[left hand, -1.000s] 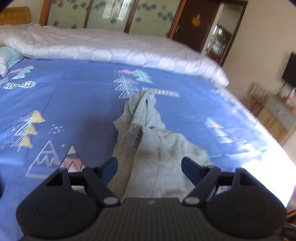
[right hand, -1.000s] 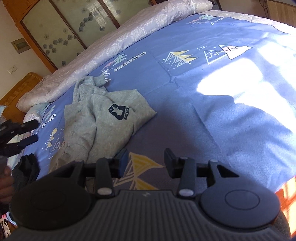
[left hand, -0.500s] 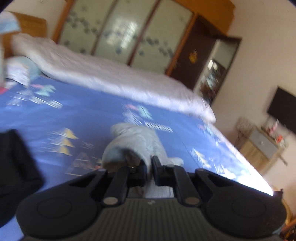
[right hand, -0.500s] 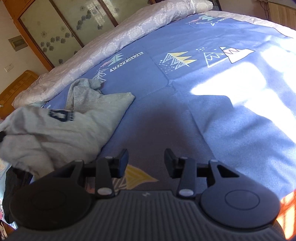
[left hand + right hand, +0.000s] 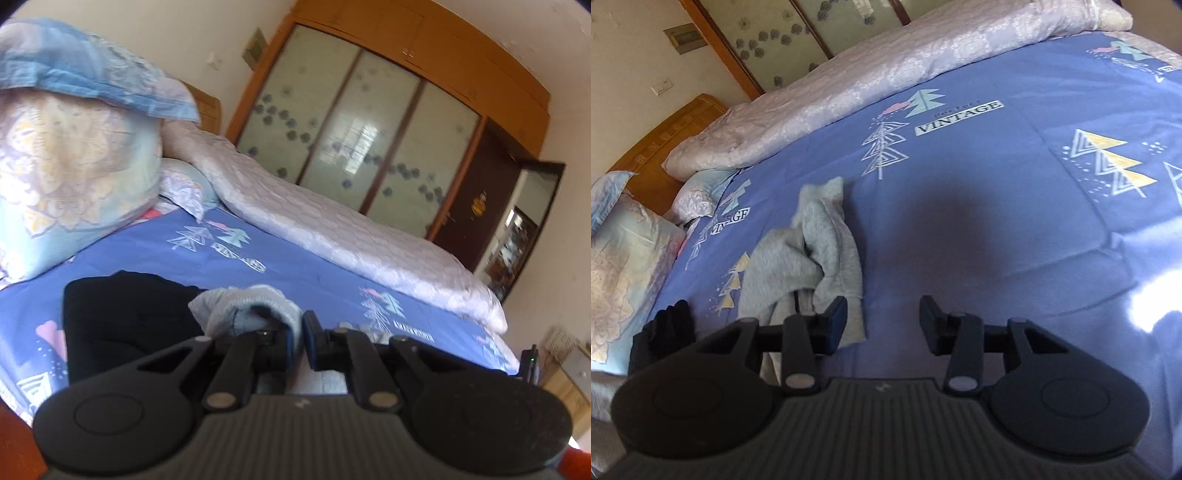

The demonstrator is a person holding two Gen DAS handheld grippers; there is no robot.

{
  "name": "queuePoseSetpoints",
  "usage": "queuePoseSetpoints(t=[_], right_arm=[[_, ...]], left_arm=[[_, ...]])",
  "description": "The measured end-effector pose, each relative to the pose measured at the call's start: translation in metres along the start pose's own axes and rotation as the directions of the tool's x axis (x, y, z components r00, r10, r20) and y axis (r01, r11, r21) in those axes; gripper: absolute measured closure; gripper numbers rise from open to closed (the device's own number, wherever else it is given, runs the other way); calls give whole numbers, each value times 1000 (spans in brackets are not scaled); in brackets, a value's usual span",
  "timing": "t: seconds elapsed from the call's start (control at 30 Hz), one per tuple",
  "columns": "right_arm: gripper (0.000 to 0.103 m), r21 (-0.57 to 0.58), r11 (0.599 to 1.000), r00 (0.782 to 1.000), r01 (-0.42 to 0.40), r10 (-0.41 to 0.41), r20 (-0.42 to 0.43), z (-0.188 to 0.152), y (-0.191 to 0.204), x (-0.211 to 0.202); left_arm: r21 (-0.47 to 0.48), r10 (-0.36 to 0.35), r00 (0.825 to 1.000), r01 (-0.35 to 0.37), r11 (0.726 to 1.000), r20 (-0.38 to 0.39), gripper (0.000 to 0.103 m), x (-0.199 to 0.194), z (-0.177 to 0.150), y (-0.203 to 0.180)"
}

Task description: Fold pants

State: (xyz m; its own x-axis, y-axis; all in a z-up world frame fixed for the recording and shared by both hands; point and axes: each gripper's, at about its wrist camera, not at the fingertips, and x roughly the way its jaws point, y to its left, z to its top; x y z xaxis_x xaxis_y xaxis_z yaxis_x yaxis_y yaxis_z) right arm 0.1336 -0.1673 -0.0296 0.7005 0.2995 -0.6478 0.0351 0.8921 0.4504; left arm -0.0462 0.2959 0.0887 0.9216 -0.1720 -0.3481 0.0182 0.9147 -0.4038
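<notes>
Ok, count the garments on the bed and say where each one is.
2. The grey pants trail across the blue sheet, their edge pinched in the shut left gripper. A black garment lies near the pillows. More may be hidden out of frame.

Both grippers look the same. The left gripper (image 5: 298, 338) and right gripper (image 5: 882, 321) have black arms, dark blue pads, silver screws at 6 o'clock, round black discs, and a ridged grey body.
</notes>
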Motion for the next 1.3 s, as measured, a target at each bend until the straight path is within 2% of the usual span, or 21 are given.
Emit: queuePoseSetpoints(t=[0.1,0.17,0.23,0.27,0.3,0.33,0.37,0.4,0.57,0.67,0.73,0.83,0.93,1.0,1.03,1.07,1.1,1.13,1.17,1.23,1.3], right_arm=[[50,-29,999,999,-34,33,-34,11,21,33],[42,-55,998,998,2,-5,-56,9,32,59],[41,-94,995,994,42,-51,-95,1,39,88],[43,-125,990,988,69,-86,-129,-5,41,105],[60,-153,983,982,100,-122,-147,-12,43,116],[71,-183,973,983,140,-159,-89,-16,47,114],[85,-178,976,985,125,-143,-94,-13,47,109],[88,-137,984,988,111,-124,-92,-8,43,100],[88,114,993,1000,-9,9,-2,45,1,12],[88,224,962,988,-153,155,7,75,-18,-41],[88,276,938,977,-211,214,17,95,-20,-61],[88,248,940,971,-236,238,21,124,12,-61],[87,206,951,971,-228,238,-22,149,72,-28],[77,184,952,967,-244,252,-25,163,110,2],[69,123,964,971,-237,241,-12,165,130,17],[46,50,980,981,-194,194,8,166,146,27],[35,5,993,991,-120,120,53,164,156,37],[36,-17,998,994,-62,63,92,157,161,44],[36,-34,998,995,-53,56,87,150,159,53],[40,-40,997,998,-69,69,9,131,142,76],[40,-40,999,997,16,-19,-71,106,118,103]], left_arm=[[-25,33,999,-32,999,28,96,-11,6,15],[-41,57,998,-55,998,34,96,-14,9,24],[-50,82,996,-80,996,34,96,-16,11,32],[-55,92,995,-91,994,31,96,-16,11,34],[-61,98,995,-96,994,30,96,-17,11,36],[-60,100,994,-98,993,31,96,-17,11,36],[-56,101,994,-99,994,37,96,-19,12,35],[-47,103,994,-100,994,48,96,-21,12,34],[-40,121,984,-117,992,129,96,-37,15,30],[-80,160,973,-148,986,168,96,-46,15,37],[-129,196,963,-173,976,185,96,-52,14,46],[-192,245,948,-207,959,203,96,-65,12,60],[-218,283,936,-238,947,208,96,-77,9,70],[-227,314,929,-268,936,198,96,-83,6,76],[-231,327,925,-281,932,193,96,-86,5,78],[-234,338,921,-291,928,192,96,-88,4,81],[-234,346,918,-299,925,196,96,-91,2,83],[-231,354,914,-307,923,200,96,-94,1,86],[-227,363,911,-317,921,198,96,-95,0,88],[-221,372,910,-330,918,186,96,-93,-1,95],[-222,370,914,-331,917,168,96,-86,1,101]])
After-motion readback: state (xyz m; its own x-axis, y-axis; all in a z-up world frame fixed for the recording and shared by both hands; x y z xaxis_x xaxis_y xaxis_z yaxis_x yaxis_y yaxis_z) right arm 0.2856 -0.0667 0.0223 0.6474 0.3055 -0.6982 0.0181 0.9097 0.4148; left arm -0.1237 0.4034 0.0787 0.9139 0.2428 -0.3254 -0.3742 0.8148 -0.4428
